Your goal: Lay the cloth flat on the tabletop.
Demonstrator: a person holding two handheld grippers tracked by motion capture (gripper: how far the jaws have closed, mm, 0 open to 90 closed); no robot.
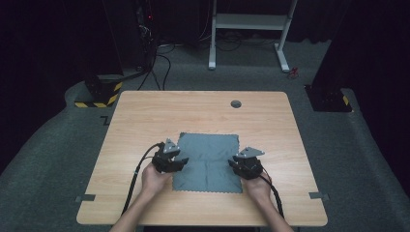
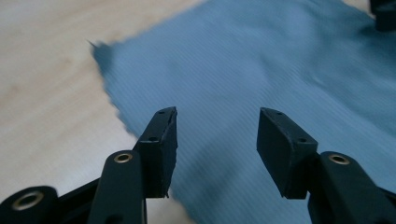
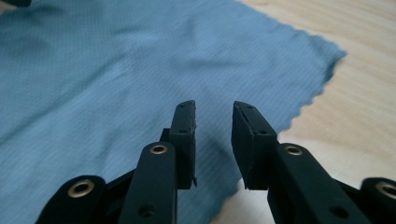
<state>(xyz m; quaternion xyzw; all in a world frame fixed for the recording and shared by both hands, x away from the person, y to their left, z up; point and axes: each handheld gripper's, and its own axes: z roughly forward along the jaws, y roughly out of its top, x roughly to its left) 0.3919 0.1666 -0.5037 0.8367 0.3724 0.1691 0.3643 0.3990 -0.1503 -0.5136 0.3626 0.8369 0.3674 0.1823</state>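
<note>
At the left of the high view, the person's left hand (image 1: 153, 180) holds the left gripper (image 1: 175, 162) over the left edge of a grey-blue cloth (image 1: 209, 145). That cloth lies spread flat on the wooden table (image 1: 145, 111), in the lower middle of the frame, nearer the person than the far side. In the left gripper view the jaws stand wide apart with nothing between them; the left pad (image 2: 161, 149) hangs about over the cloth's zigzag edge, the right pad (image 2: 280, 149) over the fabric itself. I cannot tell whether the tips touch the cloth or hover just above it.

Moving right across the high view, the middle of the cloth shows faint fold creases crossing it, but no part is lifted or turned over.

At the right of the high view, the right hand (image 1: 258, 188) brings the right gripper (image 1: 240, 164) to the cloth's right edge. In the right gripper view its jaws are partly open, narrower than the other pair, and grip nothing; the scalloped edge and one corner (image 3: 338, 55) of the cloth run off to the upper right of that frame.

As I read it, the work is at its very start: both tools are placed at opposite sides, neither has pinched the fabric, and the grasping, lifting and folding are all left to do
</note>
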